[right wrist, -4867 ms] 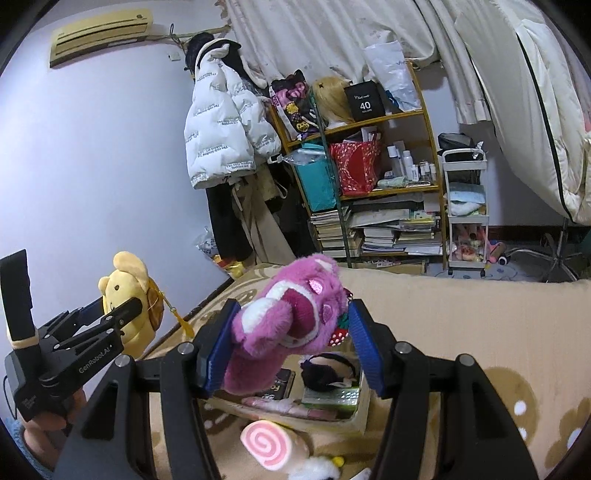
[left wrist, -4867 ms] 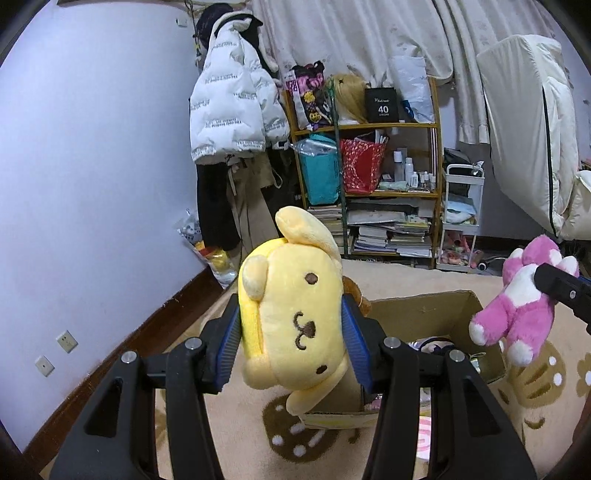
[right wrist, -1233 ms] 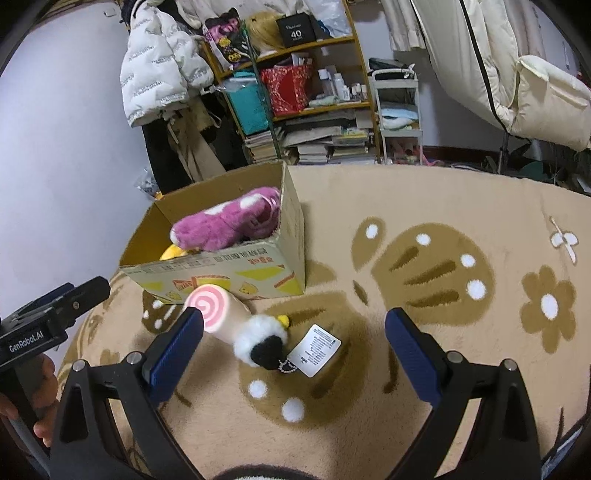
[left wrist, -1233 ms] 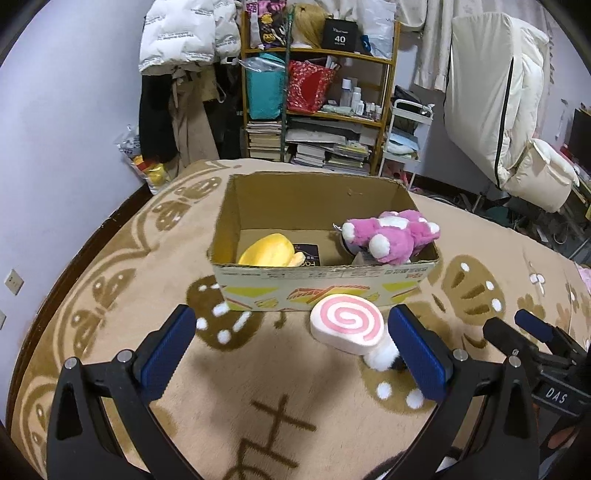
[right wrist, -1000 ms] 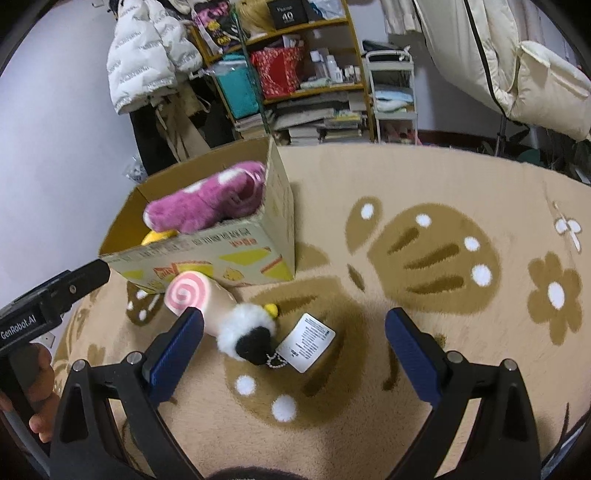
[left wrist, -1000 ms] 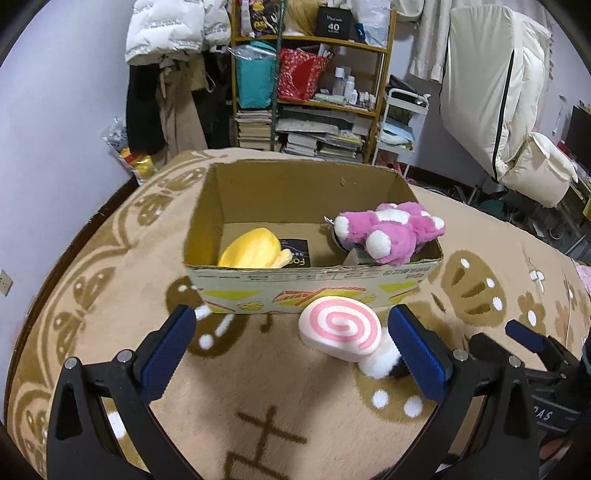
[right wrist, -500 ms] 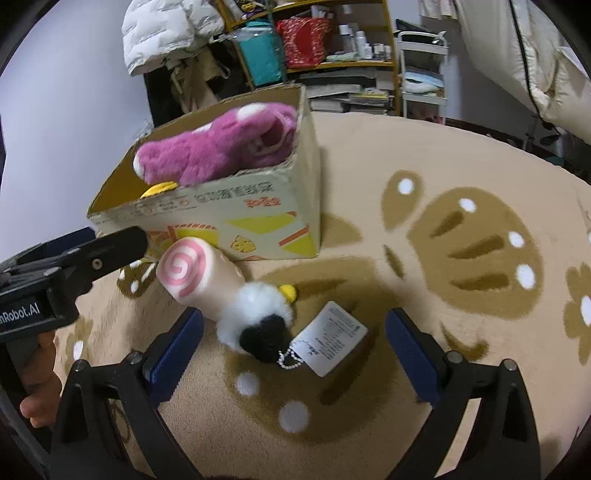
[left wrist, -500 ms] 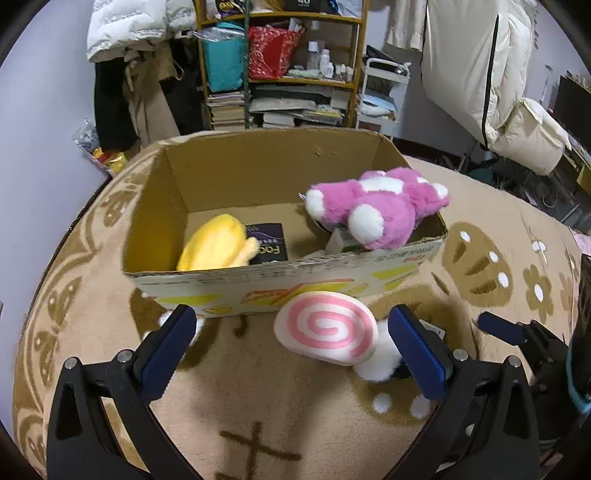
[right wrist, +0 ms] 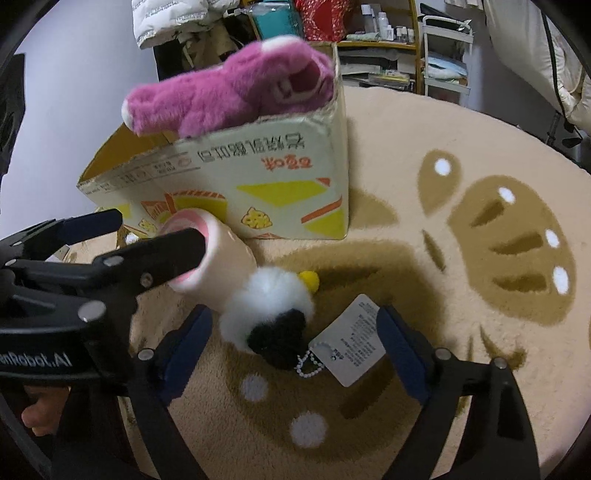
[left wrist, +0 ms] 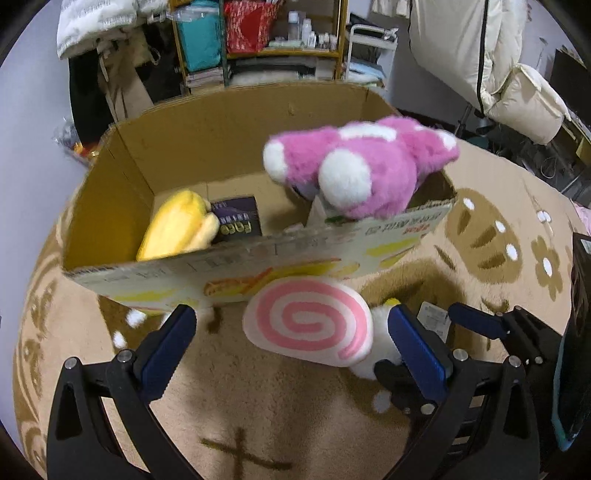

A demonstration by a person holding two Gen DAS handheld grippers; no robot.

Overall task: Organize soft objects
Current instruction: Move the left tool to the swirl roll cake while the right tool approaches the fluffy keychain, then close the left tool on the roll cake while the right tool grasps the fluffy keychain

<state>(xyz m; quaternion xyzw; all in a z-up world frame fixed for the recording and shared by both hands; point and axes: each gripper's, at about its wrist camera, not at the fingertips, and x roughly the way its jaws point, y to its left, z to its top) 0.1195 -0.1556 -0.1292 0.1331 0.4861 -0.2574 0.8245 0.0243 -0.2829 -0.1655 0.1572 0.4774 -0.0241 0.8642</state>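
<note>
A swirl-roll plush (left wrist: 308, 319) with a pink spiral end, white fluffy body and black tip (right wrist: 266, 314) lies on the carpet against the cardboard box (left wrist: 258, 258). My left gripper (left wrist: 291, 343) is open with its jaws on either side of the spiral end. My right gripper (right wrist: 291, 343) is open around the plush's black tip and paper tag (right wrist: 349, 345). The left gripper also shows in the right wrist view (right wrist: 125, 240). A pink bear plush (left wrist: 362, 166) lies over the box's right rim. A yellow dog plush (left wrist: 177, 229) lies inside the box.
A dark book (left wrist: 236, 221) lies on the box floor. The beige carpet (right wrist: 480, 258) has brown paw patterns. Behind the box stand a cluttered shelf (left wrist: 258, 40), a white cart (left wrist: 373, 48) and hanging coats (left wrist: 99, 33). A padded chair (left wrist: 517, 99) is at right.
The yellow and pink plushes, held aloft earlier, now lie in the box. Both grippers have opened and moved down and forward close around the swirl-roll plush.
</note>
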